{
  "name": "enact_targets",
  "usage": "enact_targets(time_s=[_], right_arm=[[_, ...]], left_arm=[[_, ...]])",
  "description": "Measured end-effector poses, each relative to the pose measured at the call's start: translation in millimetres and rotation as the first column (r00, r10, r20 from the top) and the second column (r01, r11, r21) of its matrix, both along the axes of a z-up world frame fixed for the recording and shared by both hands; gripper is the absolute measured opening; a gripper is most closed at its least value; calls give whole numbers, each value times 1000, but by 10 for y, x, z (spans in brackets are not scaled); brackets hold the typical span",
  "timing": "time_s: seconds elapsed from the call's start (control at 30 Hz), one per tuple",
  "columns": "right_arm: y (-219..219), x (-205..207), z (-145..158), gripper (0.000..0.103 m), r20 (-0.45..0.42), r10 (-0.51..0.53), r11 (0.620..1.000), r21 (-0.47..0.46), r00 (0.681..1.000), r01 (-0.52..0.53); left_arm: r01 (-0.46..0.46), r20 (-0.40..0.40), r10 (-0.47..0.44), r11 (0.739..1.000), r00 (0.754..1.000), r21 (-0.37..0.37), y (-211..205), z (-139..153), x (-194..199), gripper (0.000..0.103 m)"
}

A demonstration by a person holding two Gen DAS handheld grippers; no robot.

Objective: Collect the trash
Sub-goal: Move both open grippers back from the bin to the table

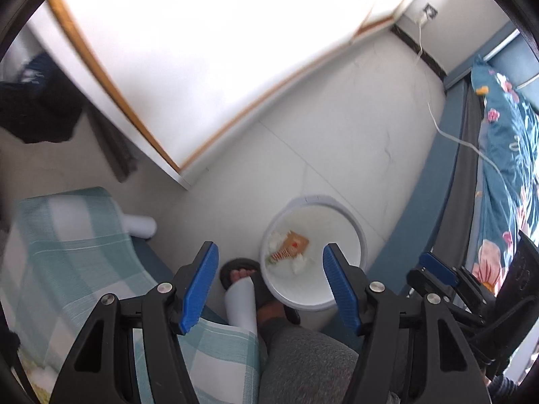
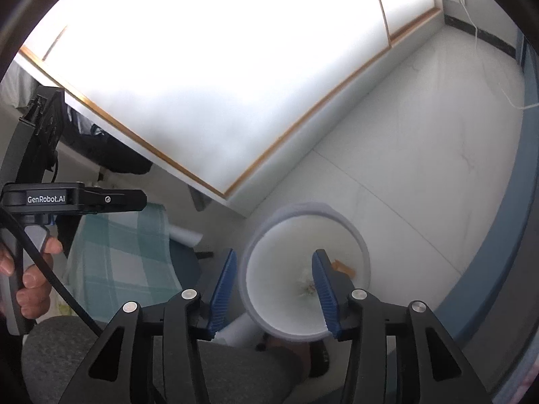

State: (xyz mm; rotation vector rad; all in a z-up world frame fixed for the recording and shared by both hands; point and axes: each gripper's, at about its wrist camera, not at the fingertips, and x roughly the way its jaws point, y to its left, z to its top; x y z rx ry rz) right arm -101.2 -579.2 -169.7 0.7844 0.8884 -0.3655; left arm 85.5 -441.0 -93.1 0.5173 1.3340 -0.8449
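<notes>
A round white trash bin (image 1: 357,232) stands on the pale floor. It also shows in the right wrist view (image 2: 362,245). Inside lie an orange snack wrapper (image 1: 291,247) and white crumpled tissues (image 1: 274,240); in the right wrist view the wrapper (image 2: 343,267) is partly hidden behind a finger. My left gripper (image 1: 269,277) is open and empty, high above the bin's near-left rim. My right gripper (image 2: 273,284) is open and empty, above the bin. The right gripper also shows at the right edge of the left wrist view (image 1: 438,269).
A white table with a wooden edge (image 1: 215,134) fills the upper view. A chair with a green checked cover (image 1: 67,252) is at the left. A blue bed frame with floral bedding (image 1: 505,155) runs along the right. My sandalled foot (image 1: 246,276) rests beside the bin.
</notes>
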Motion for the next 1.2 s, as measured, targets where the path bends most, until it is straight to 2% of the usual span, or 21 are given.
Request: enact_targets(time_s=[0.1,0.17,0.3,0.5,0.57,0.63,0.7,0.83,0.9,0.93,1.07,1.13,1.2], right_arm=[[39,-9,273,48,38,11,999,-41,999,-10],[76,-7,459,48,64,20,997,-71,998,-15],[183,34,786,48,115,44,992,-126,992,-29],[506,157,1290,56,207,111,974,-217,972,-65],[666,199,1460,58,232,151,963,-254,961,-90],[831,245,1581,60,251,188,953,-282,950,-114],[991,285,1706,65,271,228,941,-307,935,-141],[1322,406,1922,67,306,304,919,-345,902,-192],[1491,474,1999,69,320,337,907,-365,886,-213],[1590,508,2039,71,329,358,899,-375,874,-227],[1975,613,2146,76,349,436,867,-409,830,-283],[2148,695,2163,82,353,467,854,-418,811,-310],[2311,746,2174,83,358,496,842,-420,791,-338]], left_arm=[[-64,55,67,996,996,-63,200,238,10,61],[-125,77,136,983,988,-132,398,426,23,61],[-205,130,237,954,963,-219,717,694,41,61],[-281,221,356,909,908,-308,1271,991,-9,61],[-318,232,405,887,884,-336,1486,1053,-1,70],[-343,241,445,864,862,-367,1727,1156,22,74],[-367,263,485,844,834,-391,1909,1239,22,74],[-428,281,570,793,772,-434,2374,1382,60,74],[-449,302,612,764,731,-463,2615,1441,68,75],[-455,312,625,756,716,-471,2660,1462,68,78],[-492,345,698,699,627,-520,3069,1512,65,89],[-510,352,726,674,590,-535,3281,1482,93,90],[-534,355,751,651,557,-539,3481,1437,118,90]])
